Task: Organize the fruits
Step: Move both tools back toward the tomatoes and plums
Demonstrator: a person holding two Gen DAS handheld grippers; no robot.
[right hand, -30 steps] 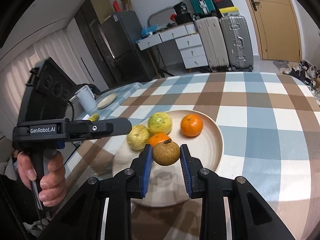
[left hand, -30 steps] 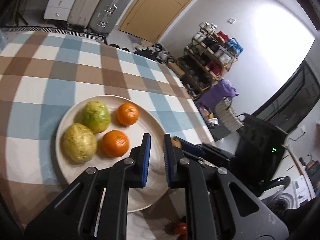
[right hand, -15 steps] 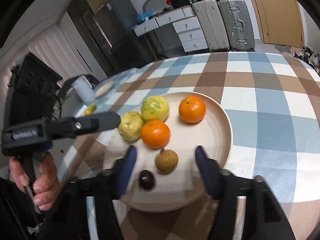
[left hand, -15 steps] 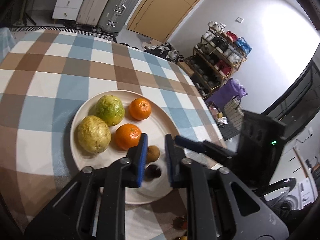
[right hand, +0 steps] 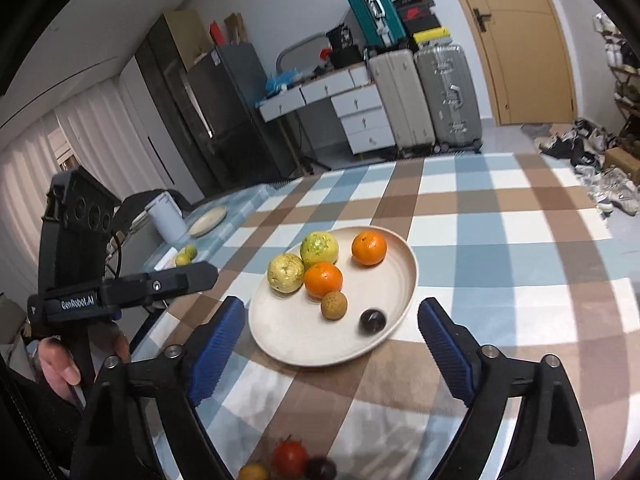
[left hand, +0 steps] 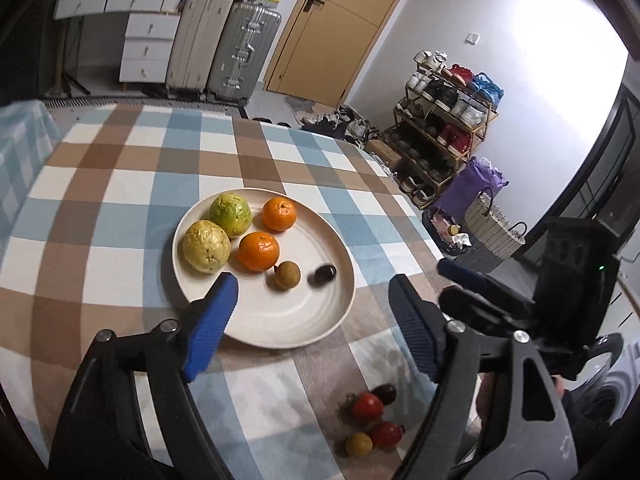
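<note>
Room evenly lit, moderately bright. Strong glare on white wall (left hand: 560,60) upper right in left view, washed out. Soft shadows under fruit on plate (left hand: 304,316). Heavy fisheye bending, black vignette at corners in both views. Tablecloth (right hand: 400,380) near bottom slightly blurred; distant furniture soft.

Plate (left hand: 256,332) sitting on table (left hand: 120,184). Six fruits lying in plate. Two big bumpy fruits (left hand: 204,246) touching at plate's far left. Round fruit (left hand: 279,213) lying right of them, apart. Second round fruit (left hand: 259,251) resting nearer, touching small rough fruit (left hand: 287,275). Small dark fruit (left hand: 325,273) lying right of that, near rim. Little tomatoes (left hand: 368,406) bunching on table in front of plate, well apart from it.
</note>
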